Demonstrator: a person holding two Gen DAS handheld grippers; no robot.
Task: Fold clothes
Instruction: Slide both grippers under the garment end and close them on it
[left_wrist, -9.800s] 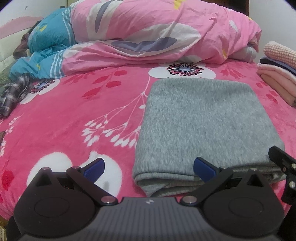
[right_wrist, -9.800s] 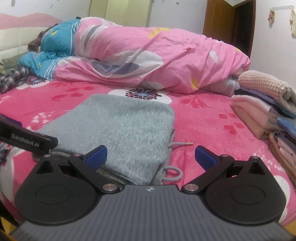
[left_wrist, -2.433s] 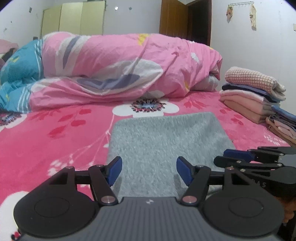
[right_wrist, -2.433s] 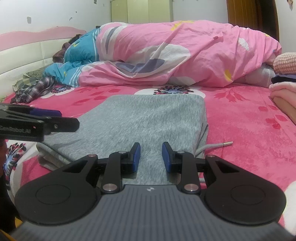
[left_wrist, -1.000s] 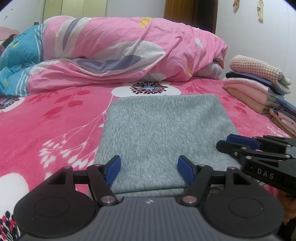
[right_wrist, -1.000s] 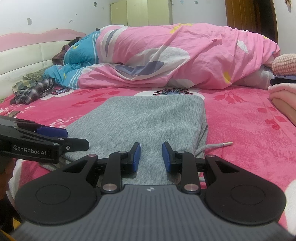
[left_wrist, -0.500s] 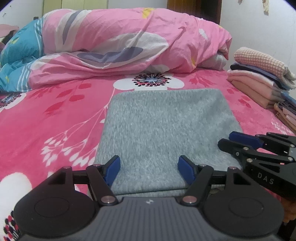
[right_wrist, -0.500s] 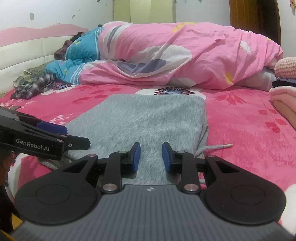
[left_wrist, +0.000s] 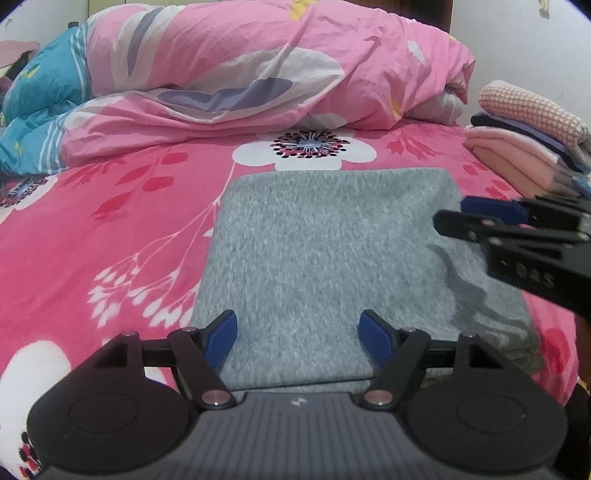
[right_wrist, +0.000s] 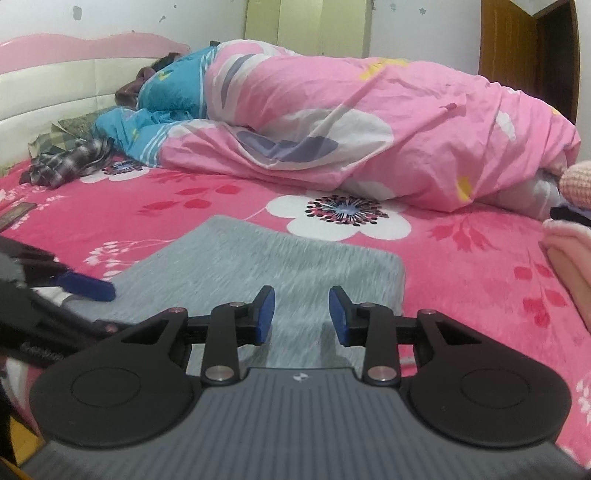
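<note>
A folded grey fleece garment (left_wrist: 325, 258) is laid flat on the pink floral bedsheet (left_wrist: 110, 229), near the near edge of the bed. Its far and left edges are seen as straight and free, with bare sheet beyond them on the left and far sides; at the right near corner stacked layers are shown, slightly rumpled.

The left gripper (left_wrist: 298, 334) is held low over the garment's near edge, its blue pads spread wide with grey cloth seen between them; nothing is clamped. The right gripper (right_wrist: 302, 314) is held over the right near part of the garment (right_wrist: 280, 273), its pads set at a narrower gap and gripping nothing.

Farther off, a heaped pink duvet (left_wrist: 258, 70) with a teal section is spread across the far side of the bed. At the right, a stack of folded clothes (left_wrist: 524, 147) is placed well apart from the garment.

Only in the left wrist view is the whole stack shown, with the right gripper seen from the side. Only in the right wrist view are a pink and white headboard (right_wrist: 66, 74), a crumpled plaid cloth (right_wrist: 70, 162) at far left, a wooden door (right_wrist: 517, 48) and a pale cupboard (right_wrist: 306, 26) shown.
</note>
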